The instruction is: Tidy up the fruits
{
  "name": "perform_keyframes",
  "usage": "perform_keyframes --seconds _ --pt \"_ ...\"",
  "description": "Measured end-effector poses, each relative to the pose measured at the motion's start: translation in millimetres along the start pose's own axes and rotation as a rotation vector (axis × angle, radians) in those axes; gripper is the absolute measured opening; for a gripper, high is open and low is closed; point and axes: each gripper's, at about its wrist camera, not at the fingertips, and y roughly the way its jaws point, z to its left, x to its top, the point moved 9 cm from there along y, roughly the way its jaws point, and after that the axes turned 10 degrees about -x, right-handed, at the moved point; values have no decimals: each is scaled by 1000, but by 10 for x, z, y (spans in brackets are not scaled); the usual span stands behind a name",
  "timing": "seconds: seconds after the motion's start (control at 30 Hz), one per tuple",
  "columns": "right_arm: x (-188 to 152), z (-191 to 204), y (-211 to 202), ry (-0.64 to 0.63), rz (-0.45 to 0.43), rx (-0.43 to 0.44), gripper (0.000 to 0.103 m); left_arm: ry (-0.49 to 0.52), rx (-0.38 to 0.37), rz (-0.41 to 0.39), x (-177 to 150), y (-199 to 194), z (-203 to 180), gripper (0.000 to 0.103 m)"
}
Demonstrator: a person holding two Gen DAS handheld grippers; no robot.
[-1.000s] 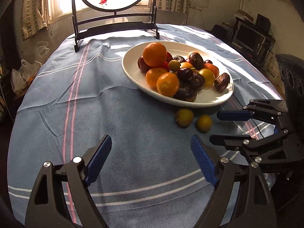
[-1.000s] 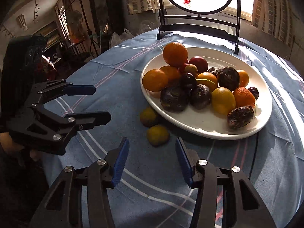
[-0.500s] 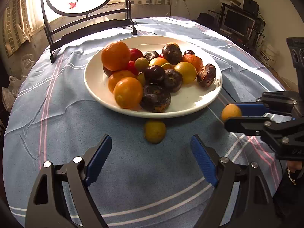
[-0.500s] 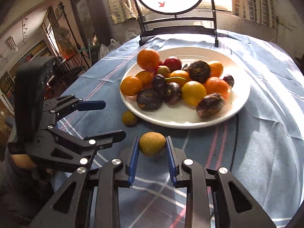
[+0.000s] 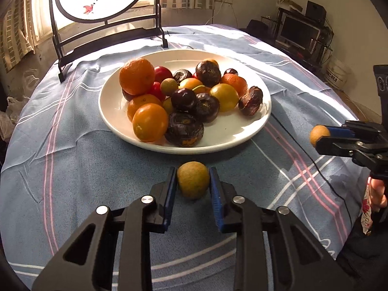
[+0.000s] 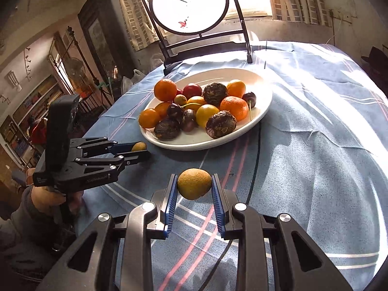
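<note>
A white plate (image 5: 230,131) heaped with oranges, dark round fruits, yellow and red ones sits mid-table. Just in front of it lies a small yellow-green fruit (image 5: 193,183) on the blue striped cloth. My left gripper (image 5: 192,172) is closing on it, both blue pads touching its sides. In the right wrist view, my right gripper (image 6: 194,179) is shut on a second yellow-green fruit (image 6: 194,184), held a little above the cloth, right of the plate (image 6: 201,140). Each gripper shows in the other's view: the right gripper (image 5: 326,137) at the right edge, the left gripper (image 6: 143,149) at the left.
A black stand with a round white panel (image 5: 104,0) stands at the table's far edge behind the plate. A person's hand (image 6: 46,198) grips the left tool's handle. Shelves with a screen (image 5: 300,34) stand beyond the table's right side.
My left gripper moved up to the fruit by the plate and shut onto it. My right gripper closed on the other fruit, lifted it off the cloth and carried it away to the right.
</note>
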Motion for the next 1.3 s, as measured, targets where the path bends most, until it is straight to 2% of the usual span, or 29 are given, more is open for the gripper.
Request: perform_keyframes --seconds 0.1,0.17,0.3,0.43,0.47,0.5,0.53,0.57,0.63,0.67,0.7,0.73,0.83,0.9,1.13,1.2,1.3 --pt "200 47 -14 -12 -27 10 28 24 -8 -63 145 -202 -87 26" --pt "392 66 26 -12 -42 19 28 31 -8 -77 268 -211 -107 26" --pt "771 54 233 1 -47 -1 28 17 -32 -72 520 -18 -115 26" --pt "986 -3 554 10 -5 -33 29 33 -48 -28 652 282 -160 27" --pt "1009 -2 611 8 4 -36 30 36 -44 -16 654 350 -160 40" --pt "1027 -15 645 6 6 -53 36 28 -37 -11 649 390 -146 50" --pt "1043 -32 646 8 -4 -71 44 14 -29 -25 650 383 -120 68" --pt "1048 -43 623 11 -15 -78 45 4 -21 -44 649 351 -89 75" --pt "1002 -48 536 19 -24 -72 46 -8 -37 -68 622 244 -69 75" --pt "957 -55 478 20 -29 -76 47 -12 -32 -77 592 173 -55 79" --pt "902 -66 409 19 -37 -85 56 -15 -7 -84 552 96 -32 88" --pt "842 -89 340 22 -47 -99 70 -20 28 -96 505 8 1 99" --pt "640 -154 120 44 -76 -112 93 -28 86 -115 346 -217 66 98" --pt "506 -187 8 46 -72 -121 99 -41 139 -130 249 -369 114 98" --pt "307 -313 -627 32 -149 -202 99 -130 204 -215 1 -991 83 98" --pt "277 -356 -846 37 -184 -218 99 -122 220 -242 -35 -1151 41 98" --pt "203 -409 -1133 29 -218 -248 99 -108 322 -248 -116 -1350 19 98"
